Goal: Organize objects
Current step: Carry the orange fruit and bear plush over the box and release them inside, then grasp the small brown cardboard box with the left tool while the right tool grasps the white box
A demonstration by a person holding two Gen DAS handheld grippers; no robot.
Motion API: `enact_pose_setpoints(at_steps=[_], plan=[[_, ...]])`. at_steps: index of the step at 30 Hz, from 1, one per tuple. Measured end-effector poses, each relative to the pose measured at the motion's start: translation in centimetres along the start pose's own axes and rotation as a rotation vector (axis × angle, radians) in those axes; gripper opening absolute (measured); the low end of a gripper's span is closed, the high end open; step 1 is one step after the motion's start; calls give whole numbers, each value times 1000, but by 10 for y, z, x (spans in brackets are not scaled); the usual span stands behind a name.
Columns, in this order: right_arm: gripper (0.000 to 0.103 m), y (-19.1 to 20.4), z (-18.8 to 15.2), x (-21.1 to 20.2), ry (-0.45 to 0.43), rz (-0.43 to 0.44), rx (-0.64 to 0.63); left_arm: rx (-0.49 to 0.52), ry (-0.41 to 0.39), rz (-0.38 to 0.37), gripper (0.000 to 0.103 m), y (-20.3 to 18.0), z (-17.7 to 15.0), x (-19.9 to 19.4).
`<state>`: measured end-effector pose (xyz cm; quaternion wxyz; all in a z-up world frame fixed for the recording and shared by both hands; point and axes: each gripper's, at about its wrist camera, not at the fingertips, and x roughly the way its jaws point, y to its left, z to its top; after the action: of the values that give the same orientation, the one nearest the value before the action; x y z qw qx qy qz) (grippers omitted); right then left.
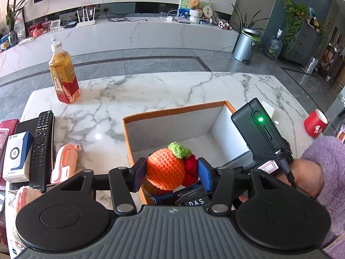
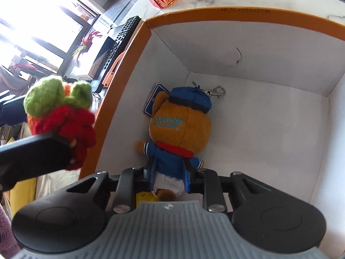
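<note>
- Pinching the crochet orange [image 1: 167, 168] between its blue pads, the left gripper [image 1: 171, 171] holds it above the near left corner of the orange box [image 1: 172, 111]; the jaws sit partway closed on soft yarn, and the right pad seems to bear on the red knitted bit rather than the orange body, so the toy could twist or slip out and land on the marble table [image 1: 151, 90] instead of inside.
- Releasing too near the rim could drop it outside, close to the pink gadget [image 1: 64, 164] and remote [image 1: 42, 146].
- Showing the box interior, the right wrist view has the right gripper [image 2: 169, 178] with its jaws drawn in on the legs of the plush bear [image 2: 181, 129], which lies on the box floor by the left wall; lifting away without opening could drag the bear back out.
- The two grippers are close together, so they may collide.
</note>
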<state>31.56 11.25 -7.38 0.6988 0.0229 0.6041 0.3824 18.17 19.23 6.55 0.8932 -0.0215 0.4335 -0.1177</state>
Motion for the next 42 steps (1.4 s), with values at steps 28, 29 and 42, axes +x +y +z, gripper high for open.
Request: enact_pose_setpoints(at_steps=[28, 29, 42], plan=[[31, -27, -69, -153, -384, -243, -248, 27, 365, 43, 60, -53, -12, 111], [31, -28, -73, -156, -386, -240, -247, 28, 387, 50, 60, -54, -13, 115], [34, -51, -93, -180, -432, -204, -204, 36, 421, 111, 63, -64, -11, 115]])
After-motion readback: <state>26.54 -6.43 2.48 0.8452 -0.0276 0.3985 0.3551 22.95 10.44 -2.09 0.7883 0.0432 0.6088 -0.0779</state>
